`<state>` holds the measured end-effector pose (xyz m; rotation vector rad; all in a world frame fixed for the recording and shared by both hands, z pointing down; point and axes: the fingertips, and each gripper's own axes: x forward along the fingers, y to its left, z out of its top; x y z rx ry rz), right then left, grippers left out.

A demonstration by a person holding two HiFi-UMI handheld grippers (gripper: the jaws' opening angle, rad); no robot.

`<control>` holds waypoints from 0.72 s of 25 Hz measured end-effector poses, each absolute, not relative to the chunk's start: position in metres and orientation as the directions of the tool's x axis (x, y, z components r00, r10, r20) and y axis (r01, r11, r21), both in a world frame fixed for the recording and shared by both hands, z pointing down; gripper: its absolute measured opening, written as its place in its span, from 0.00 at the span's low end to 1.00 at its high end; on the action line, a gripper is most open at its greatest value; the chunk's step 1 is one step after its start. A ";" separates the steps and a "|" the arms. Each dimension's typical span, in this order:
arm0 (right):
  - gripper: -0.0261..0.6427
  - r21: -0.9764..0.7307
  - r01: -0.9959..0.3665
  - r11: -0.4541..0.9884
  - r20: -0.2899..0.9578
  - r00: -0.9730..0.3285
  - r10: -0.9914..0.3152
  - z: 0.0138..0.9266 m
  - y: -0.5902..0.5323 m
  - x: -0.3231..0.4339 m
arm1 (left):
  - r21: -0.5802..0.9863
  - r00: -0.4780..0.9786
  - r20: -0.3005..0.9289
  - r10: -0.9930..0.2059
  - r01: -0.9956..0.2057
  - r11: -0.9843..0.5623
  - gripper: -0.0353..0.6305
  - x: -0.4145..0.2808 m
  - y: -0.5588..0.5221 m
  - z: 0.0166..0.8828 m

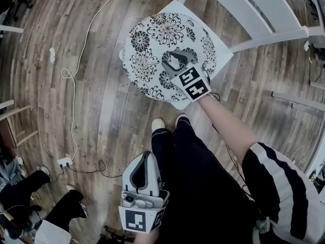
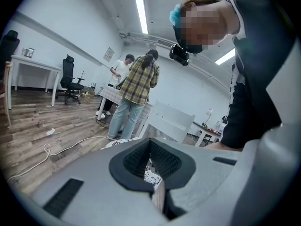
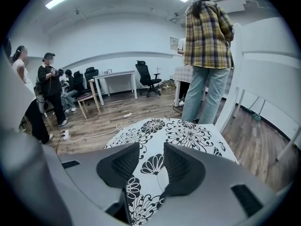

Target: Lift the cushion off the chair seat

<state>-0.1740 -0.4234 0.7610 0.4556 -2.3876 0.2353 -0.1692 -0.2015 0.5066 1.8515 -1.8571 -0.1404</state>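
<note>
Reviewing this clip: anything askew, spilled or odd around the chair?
Slightly. The round black-and-white floral cushion sits off-centre on the white wooden chair seat, overhanging its edge at the head view's left. A loose white cable and a white scrap lie on the wood floor. Nothing looks spilled or damaged.

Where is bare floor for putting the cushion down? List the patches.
Bare floor lies between the white cable and the chair. Crowded: the cushion covers the seat, shoes stand before it, the chair back rises on the right.

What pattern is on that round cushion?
Black flowers on white; the cushion shows best in the head view.
</note>
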 end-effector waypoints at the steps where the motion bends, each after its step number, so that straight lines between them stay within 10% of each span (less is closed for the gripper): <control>1: 0.26 -0.044 -0.387 0.921 0.665 -0.699 -0.263 0.763 -0.424 -0.174 | 0.418 0.059 0.279 -0.958 -0.906 0.066 0.06 -0.170 -0.201 0.508; 18: 0.29 -0.034 -0.372 0.927 0.765 -0.607 -0.215 0.818 -0.432 -0.170 | 0.436 0.056 0.343 -0.938 -0.894 0.106 0.06 -0.177 -0.188 0.529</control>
